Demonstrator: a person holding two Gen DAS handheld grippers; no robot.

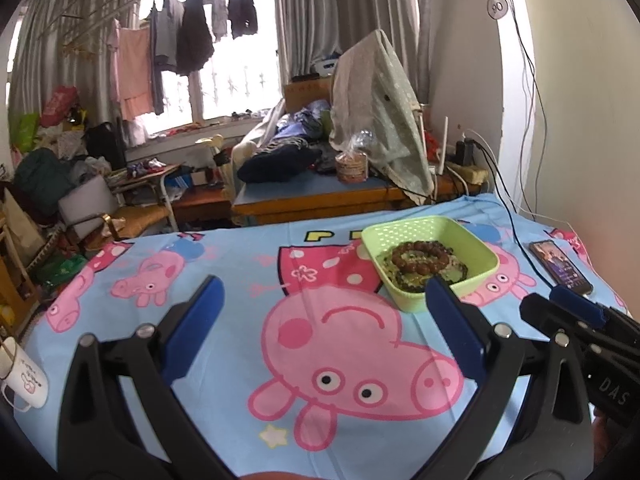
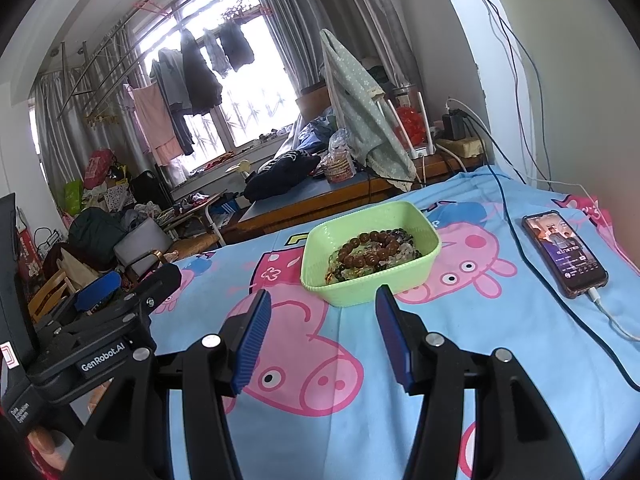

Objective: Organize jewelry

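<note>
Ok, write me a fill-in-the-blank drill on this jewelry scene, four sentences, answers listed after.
1. The brown wooden bead bracelet lies inside the light ____ plastic basket.
2. The black smartphone lies to the ____ of the basket in the right wrist view.
3. The left gripper and right gripper both have their jaws ____, holding nothing.
4. The cartoon-pig bedsheet has a background coloured ____.

Missing words: green; right; open; blue

cartoon pig sheet (image 2: 320,420) spread flat, phone (image 2: 565,255) lit and plugged in, white mug (image 1: 25,380) at edge, laundry (image 1: 192,32) hung by window
</note>
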